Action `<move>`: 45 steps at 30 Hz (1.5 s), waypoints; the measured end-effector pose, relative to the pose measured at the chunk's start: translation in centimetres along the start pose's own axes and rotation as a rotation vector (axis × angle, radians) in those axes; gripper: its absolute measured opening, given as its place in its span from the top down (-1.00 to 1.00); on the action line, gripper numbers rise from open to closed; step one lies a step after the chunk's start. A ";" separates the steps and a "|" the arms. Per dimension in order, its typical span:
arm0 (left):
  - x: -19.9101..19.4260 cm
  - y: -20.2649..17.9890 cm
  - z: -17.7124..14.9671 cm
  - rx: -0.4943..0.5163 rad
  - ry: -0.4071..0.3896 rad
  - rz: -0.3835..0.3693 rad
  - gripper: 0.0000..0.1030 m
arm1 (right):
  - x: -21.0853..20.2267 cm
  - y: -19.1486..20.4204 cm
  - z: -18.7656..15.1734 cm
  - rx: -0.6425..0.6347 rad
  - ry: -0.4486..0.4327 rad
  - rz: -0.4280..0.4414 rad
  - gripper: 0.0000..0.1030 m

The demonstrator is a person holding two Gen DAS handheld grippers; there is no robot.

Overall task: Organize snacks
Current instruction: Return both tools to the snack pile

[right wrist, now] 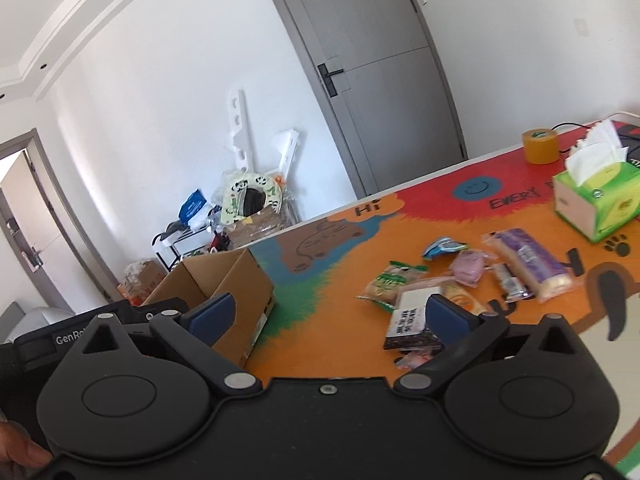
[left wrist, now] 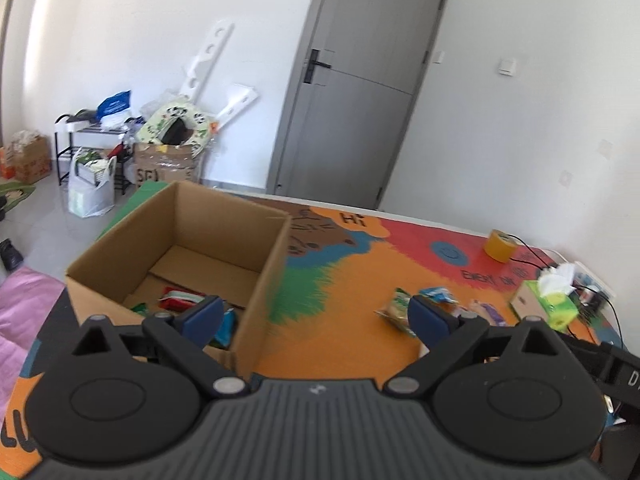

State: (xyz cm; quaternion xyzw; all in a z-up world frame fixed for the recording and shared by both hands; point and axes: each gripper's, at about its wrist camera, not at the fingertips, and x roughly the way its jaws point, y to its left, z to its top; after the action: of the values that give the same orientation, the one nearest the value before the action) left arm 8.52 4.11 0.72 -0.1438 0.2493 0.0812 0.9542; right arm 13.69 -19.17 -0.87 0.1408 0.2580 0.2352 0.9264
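Gaping wide and empty, both tools hover; the right tool (right wrist: pixel 326 316) sits nearer the snacks (right wrist: pixel 460 280), lower right of frame.

Colourful table mat (right wrist: pixel 332 344) w/ cardboard box (left wrist: pixel 180 240), snack packs (right wrist: pixel 460 280), tissue box (right wrist: pixel 596 204), tape roll (right wrist: pixel 540 146).

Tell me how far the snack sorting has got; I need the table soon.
Partly done: a few packets already lie in the cardboard box. Nothing is in hand; the left gripper and right gripper both have open, empty jaws. Left to do: a pile remains on the table mat, including the green packet, purple packet and pink packet.
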 end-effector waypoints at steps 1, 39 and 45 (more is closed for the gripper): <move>-0.2 -0.4 0.0 0.009 -0.005 -0.008 -0.92 | -0.3 -0.2 0.0 0.001 -0.003 -0.003 -1.00; 6.0 -7.4 -5.5 0.049 0.119 -0.177 -0.76 | -1.0 -9.9 -2.7 0.091 0.046 -0.091 -0.61; 7.2 -6.7 -6.4 0.045 0.145 -0.167 -0.62 | 1.1 -9.7 -3.7 0.086 0.092 -0.062 -0.48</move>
State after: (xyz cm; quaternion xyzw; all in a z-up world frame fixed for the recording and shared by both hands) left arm 13.33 -3.69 -6.65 -0.1480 0.3065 -0.0147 0.9402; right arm 16.04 -26.30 -8.07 0.1614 0.3141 0.2016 0.9136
